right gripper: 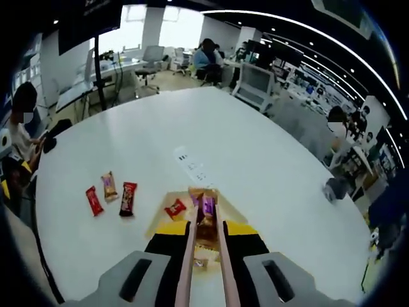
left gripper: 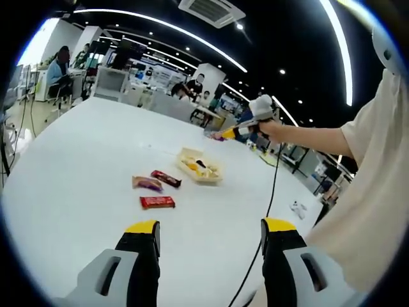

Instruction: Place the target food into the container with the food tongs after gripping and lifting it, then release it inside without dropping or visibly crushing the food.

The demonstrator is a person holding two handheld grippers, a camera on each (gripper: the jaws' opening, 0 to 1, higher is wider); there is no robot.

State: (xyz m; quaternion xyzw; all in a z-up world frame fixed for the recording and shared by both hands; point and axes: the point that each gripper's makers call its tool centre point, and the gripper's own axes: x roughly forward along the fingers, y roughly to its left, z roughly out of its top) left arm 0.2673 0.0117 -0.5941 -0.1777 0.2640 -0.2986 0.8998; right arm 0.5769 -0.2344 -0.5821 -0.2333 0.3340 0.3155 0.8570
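Note:
A shallow beige container (left gripper: 208, 174) sits mid-table with some wrapped food in it. My left gripper (left gripper: 211, 226) is open and empty, low over the table, well short of three snack packets: red (left gripper: 157, 202), dark red (left gripper: 166, 178) and brown-purple (left gripper: 147, 183). A hand holds my right gripper (left gripper: 233, 133) just beyond the container. In the right gripper view, my right gripper (right gripper: 207, 228) is shut on pink metal food tongs (right gripper: 187, 256). The tong tips pinch a purple-wrapped snack (right gripper: 208, 206) above the container (right gripper: 160, 220), beside a red packet (right gripper: 174, 208) lying inside.
A printed paper (right gripper: 192, 165) lies beyond the container. A black cable (left gripper: 268, 198) trails across the table on the right, near a small white object (left gripper: 298, 207). A person's arm and white shirt (left gripper: 364, 192) crowd the right side. Desks, chairs and seated people stand past the table's far edge.

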